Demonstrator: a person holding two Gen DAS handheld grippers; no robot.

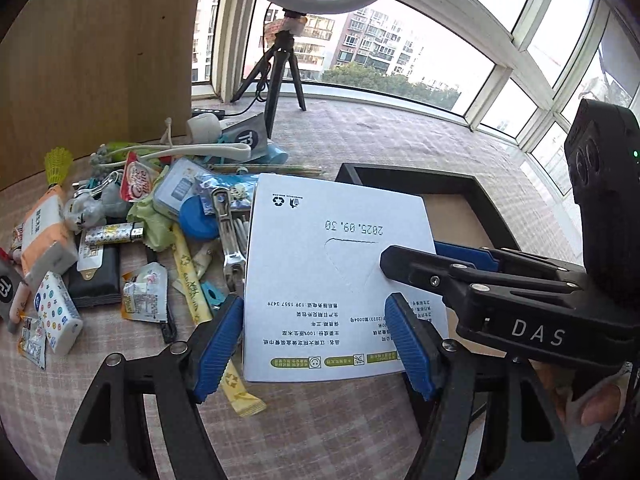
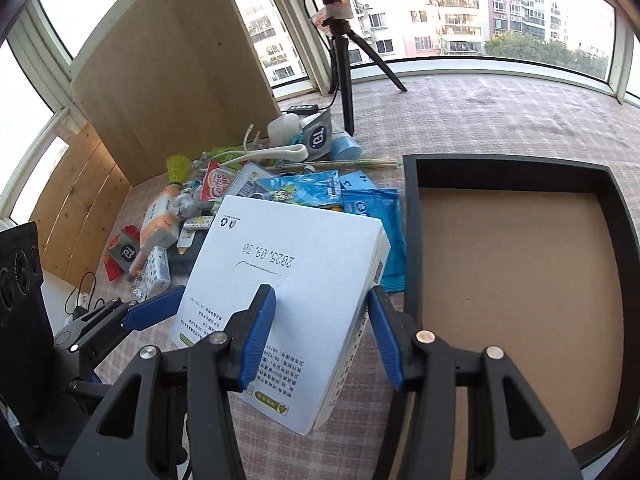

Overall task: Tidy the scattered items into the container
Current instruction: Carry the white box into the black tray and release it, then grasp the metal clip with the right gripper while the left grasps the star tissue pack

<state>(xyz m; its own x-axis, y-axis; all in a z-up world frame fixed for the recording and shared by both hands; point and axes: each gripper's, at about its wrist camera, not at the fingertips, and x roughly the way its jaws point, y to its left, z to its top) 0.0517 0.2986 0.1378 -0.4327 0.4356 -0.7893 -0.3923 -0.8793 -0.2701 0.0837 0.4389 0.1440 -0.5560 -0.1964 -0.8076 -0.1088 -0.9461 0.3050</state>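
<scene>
Held above the desk, just left of the black tray: white tissue box, left claw and right claw both clamped on it. Probably light, thin-walled, crushable; best gripped gently across opposite sides.

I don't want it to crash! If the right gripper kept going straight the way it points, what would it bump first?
The right gripper already holds the white box, so the box leads. Straight on, it would probably meet the blue packet in the pile; depth is unclear.
</scene>
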